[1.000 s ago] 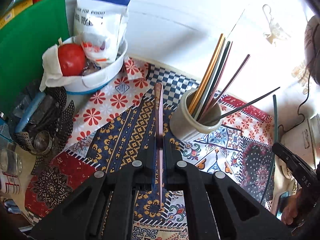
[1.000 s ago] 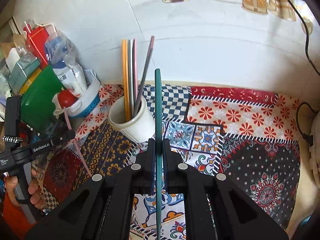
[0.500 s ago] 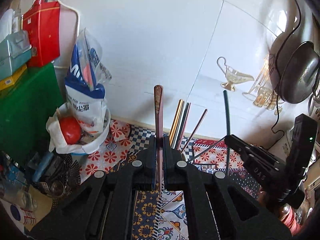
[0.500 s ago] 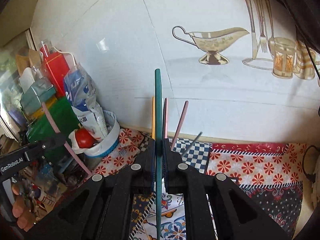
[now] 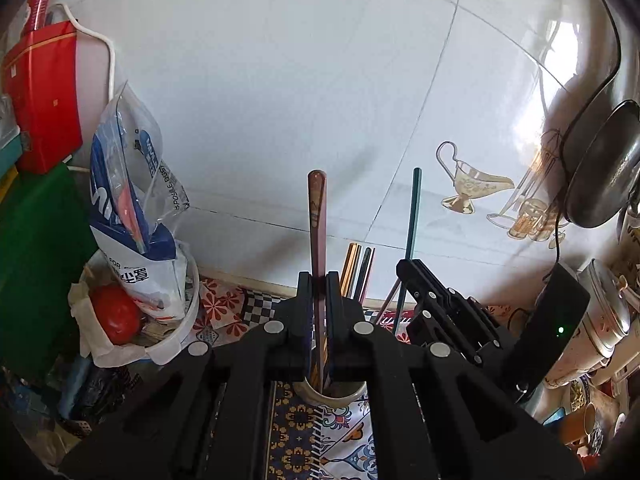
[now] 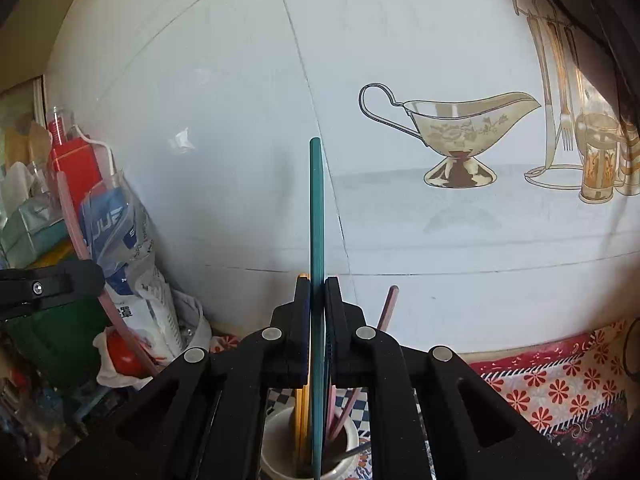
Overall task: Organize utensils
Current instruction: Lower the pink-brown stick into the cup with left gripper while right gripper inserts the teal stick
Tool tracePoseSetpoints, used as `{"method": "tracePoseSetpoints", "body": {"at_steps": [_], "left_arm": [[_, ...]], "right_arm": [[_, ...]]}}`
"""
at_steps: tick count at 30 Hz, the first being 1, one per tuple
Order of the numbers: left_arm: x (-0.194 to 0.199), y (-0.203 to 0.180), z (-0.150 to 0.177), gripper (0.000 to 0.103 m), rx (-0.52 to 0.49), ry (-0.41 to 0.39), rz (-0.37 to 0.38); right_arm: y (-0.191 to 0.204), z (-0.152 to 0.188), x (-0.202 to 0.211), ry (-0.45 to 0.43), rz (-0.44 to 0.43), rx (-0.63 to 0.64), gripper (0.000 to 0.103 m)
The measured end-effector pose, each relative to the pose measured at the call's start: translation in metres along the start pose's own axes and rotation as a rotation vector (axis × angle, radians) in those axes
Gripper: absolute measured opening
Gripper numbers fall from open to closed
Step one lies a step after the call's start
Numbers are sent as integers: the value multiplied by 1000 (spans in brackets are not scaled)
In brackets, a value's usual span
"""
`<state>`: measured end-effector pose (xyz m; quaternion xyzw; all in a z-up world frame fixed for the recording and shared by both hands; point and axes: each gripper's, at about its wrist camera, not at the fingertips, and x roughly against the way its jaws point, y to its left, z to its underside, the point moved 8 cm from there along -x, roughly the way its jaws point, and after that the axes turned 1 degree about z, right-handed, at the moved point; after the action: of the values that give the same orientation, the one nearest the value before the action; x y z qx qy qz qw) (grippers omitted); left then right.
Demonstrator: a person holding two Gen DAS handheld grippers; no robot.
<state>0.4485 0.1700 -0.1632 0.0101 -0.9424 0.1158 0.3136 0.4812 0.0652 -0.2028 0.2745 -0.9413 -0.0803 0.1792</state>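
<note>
A: Nearest first: what does each gripper carry?

B: The left gripper (image 5: 319, 280) is clenched on a pink chopstick (image 5: 317, 216), upright. The right gripper (image 6: 318, 284) clamps a teal chopstick (image 6: 317, 208), also upright.

A: And below them?

B: The white cup (image 6: 276, 444) on the patterned cloth (image 6: 560, 376), holding gold and pink chopsticks; the teal one's lower end seems to dip inside. Behind stands the tiled wall (image 6: 240, 120).
</note>
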Motion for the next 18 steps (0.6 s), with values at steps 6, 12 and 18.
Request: {"method": "tracePoseSetpoints", "body": {"at_steps": [6,12,18], "left_arm": [[-26,11,3,4,0,37,-4],[-40,11,0,4,24,63,42],[-27,0,-14,4,-11,16,47]], "right_arm": [[0,9,-13,-65,33,-5,6],[-5,30,-28,-34,55,9,6],[-13,42,-17,13,52,42,6]]}}
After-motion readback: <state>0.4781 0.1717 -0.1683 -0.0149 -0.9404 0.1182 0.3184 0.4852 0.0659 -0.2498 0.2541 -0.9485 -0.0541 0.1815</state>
